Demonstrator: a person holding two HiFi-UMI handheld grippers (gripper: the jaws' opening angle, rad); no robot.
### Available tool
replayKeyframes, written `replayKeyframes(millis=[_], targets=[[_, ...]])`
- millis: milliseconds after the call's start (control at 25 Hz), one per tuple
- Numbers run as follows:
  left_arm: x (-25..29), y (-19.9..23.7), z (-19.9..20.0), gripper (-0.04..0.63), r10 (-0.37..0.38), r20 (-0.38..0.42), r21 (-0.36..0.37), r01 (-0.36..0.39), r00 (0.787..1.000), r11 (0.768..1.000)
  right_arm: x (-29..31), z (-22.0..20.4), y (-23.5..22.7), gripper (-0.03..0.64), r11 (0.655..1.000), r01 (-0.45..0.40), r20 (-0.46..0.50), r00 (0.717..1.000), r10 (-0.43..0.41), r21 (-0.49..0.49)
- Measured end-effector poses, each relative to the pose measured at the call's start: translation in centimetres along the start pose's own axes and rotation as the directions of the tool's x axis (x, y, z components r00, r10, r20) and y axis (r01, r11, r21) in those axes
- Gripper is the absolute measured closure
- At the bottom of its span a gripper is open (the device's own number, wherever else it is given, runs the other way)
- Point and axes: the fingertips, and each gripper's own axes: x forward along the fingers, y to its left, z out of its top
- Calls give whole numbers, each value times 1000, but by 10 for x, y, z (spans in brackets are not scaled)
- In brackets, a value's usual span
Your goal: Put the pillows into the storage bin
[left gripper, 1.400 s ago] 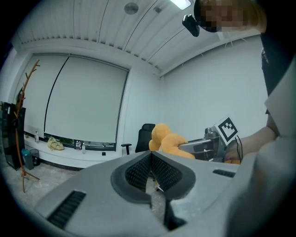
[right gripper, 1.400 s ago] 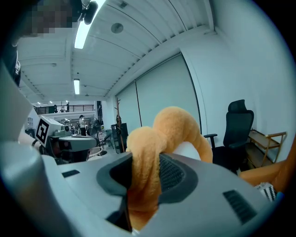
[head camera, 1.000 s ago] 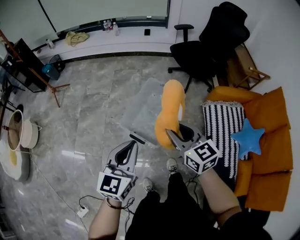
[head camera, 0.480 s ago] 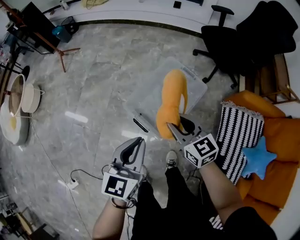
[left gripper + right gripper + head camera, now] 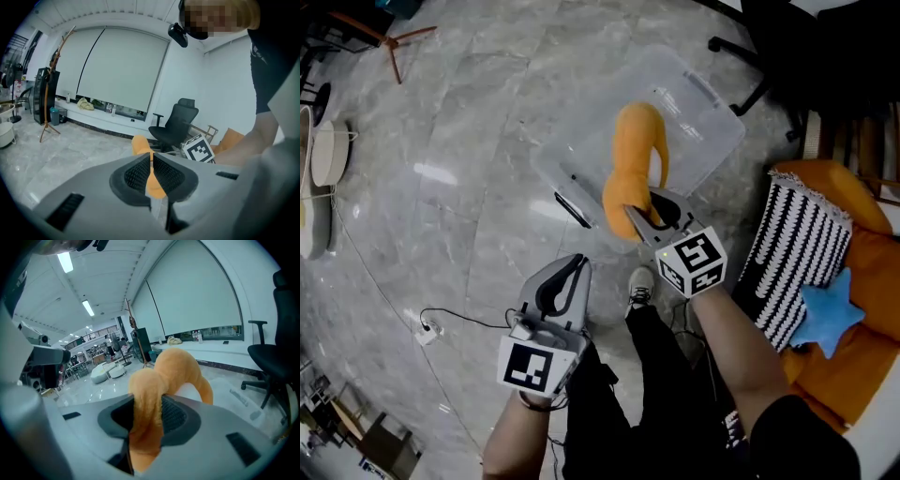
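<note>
My right gripper is shut on an orange pillow, pinching one edge so the pillow bulges up and away from the jaws. In the head view the pillow hangs over the clear plastic storage bin on the floor. My left gripper is shut with nothing in it, lower and to the left of the bin, pointing toward it. Through its jaws I see the orange pillow and the right gripper's marker cube. A black-and-white striped pillow and a blue star pillow lie on the orange sofa at right.
A black office chair stands beyond the bin. The bin's black-handled lid edge lies at its near left. A white cable and power strip run across the marble floor at left. The person's legs and shoes are directly below.
The head view has tilted down and toward the bin, which now sits higher and larger in the frame. The right gripper has carried the orange pillow further over the bin. The left gripper stays shut.
</note>
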Motion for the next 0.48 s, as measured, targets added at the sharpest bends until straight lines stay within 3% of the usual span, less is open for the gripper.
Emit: replayKeyframes(millis=[320,480], targets=[[35,27,-66,588,-32,-34,-50,30,999,998,68,-84,-16,471,1000,-4,-95,995,4,-5],[37,36,-88,588,-41,-54,-65,37,998,997,87,-119,-22,389,1000,11,-142,990,-10,6]])
